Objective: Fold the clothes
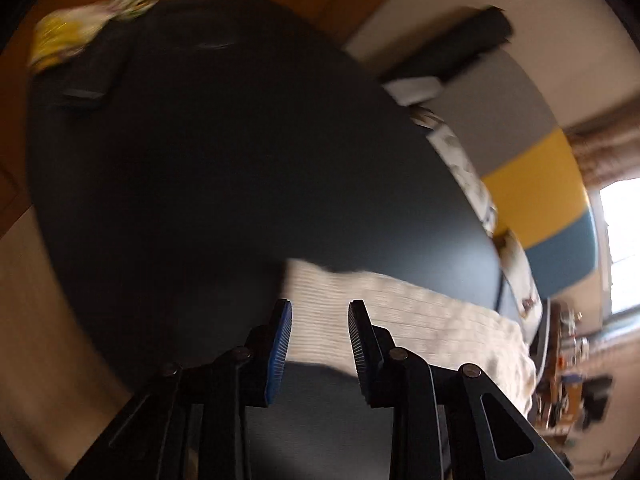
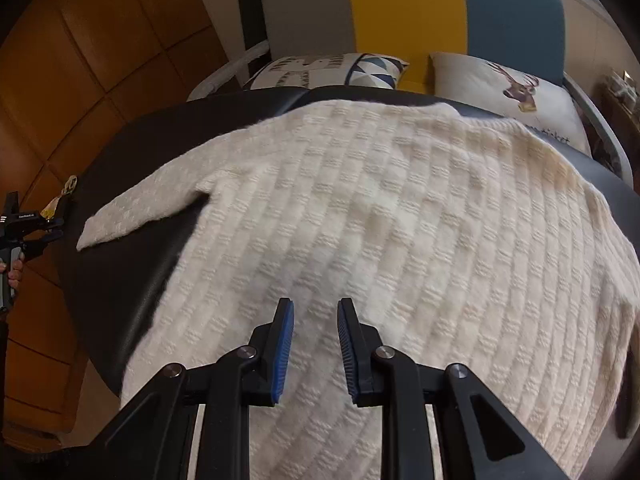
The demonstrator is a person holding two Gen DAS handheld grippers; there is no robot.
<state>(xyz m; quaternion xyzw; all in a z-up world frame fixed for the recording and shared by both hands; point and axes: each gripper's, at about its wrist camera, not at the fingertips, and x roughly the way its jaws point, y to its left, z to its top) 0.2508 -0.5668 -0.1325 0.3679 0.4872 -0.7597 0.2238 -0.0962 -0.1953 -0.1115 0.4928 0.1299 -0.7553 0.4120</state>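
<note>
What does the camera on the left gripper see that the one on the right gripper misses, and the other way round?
Only the left wrist view shows the crumpled yellow and white cloth at the far edge of the dark table, a window and cluttered shelves.

Only the right wrist view shows the cream sweater's whole body, the deer pillow and the person's hand holding the left gripper.

Both show the sweater's left sleeve, the table, the grey, yellow and blue headboard, and open blue-padded fingers, as on the right gripper.
</note>
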